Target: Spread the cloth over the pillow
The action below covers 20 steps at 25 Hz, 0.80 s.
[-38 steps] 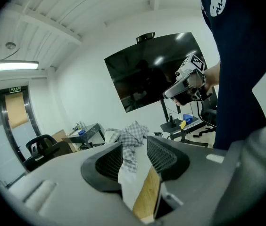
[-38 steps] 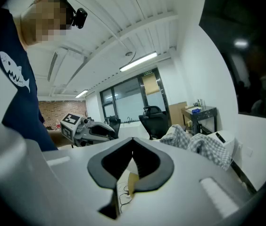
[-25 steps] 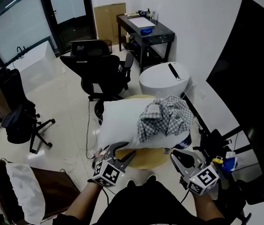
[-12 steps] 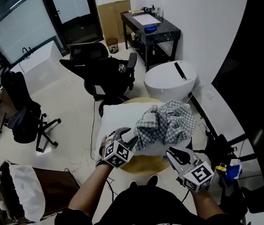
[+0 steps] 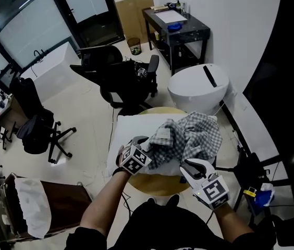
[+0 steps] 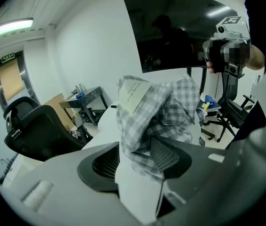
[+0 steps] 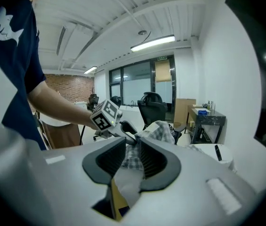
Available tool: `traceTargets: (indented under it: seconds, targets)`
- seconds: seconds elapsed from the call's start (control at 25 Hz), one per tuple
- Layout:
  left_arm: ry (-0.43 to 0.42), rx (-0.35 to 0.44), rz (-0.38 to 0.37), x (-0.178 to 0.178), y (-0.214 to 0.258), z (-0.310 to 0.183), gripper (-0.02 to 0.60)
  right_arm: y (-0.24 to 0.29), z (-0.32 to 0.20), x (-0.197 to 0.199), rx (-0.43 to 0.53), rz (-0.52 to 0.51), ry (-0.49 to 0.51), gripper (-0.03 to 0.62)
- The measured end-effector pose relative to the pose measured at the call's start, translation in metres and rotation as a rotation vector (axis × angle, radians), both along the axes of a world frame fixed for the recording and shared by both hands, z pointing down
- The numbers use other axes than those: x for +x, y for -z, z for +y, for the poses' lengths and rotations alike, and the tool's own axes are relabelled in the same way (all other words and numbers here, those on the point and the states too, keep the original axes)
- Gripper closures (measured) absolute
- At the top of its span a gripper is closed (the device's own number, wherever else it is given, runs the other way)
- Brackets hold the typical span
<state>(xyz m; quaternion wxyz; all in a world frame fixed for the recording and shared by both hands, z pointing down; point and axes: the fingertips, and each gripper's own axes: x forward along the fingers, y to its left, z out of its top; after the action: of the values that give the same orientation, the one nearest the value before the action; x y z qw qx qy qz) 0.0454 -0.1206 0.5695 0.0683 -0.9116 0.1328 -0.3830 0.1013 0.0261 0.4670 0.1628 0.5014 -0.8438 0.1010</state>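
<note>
Now both have just been opening and stand released: the left claw [image 5: 147,145] straddles the crumpled cloth's [image 5: 191,137] edge, the right claw [image 5: 193,166] faces its opposite side, and the cloth lies bunched on the pillow [image 5: 130,129] ahead.

"What's holding everything up?"

"A small round surface [image 5: 156,184] with a pale wooden top. It stands on the light floor [image 5: 84,119]."

"And what's directly on it?"

"One white pillow [image 5: 134,132], lying flat. It covers most of the top and hangs past the rim on the person's left."
</note>
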Motion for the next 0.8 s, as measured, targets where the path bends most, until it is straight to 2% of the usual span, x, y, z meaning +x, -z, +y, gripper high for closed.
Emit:
traceTargets:
  seconds: [0.2,0.32,0.44,0.52,0.8]
  targets:
    - [0.020,-0.006,0.044,-0.001,0.005,-0.011,0.399,-0.010,-0.005,-0.012,-0.040,0.083,0.052,0.482]
    - [-0.015,-0.014,0.055,0.003,0.007,-0.013,0.407,-0.018,-0.008,-0.016,-0.050,0.093,0.063,0.480]
    - [-0.059,-0.025,0.035,0.004,0.002,-0.011,0.515,-0.028,-0.013,-0.017,-0.066,0.103,0.058,0.479]
    - [-0.074,-0.021,0.039,0.003,0.006,-0.013,0.562,-0.032,-0.018,-0.017,-0.089,0.118,0.038,0.477]
    - [-0.181,0.012,0.115,0.010,0.068,-0.023,0.574,-0.057,-0.036,-0.018,-0.186,0.249,-0.014,0.459]
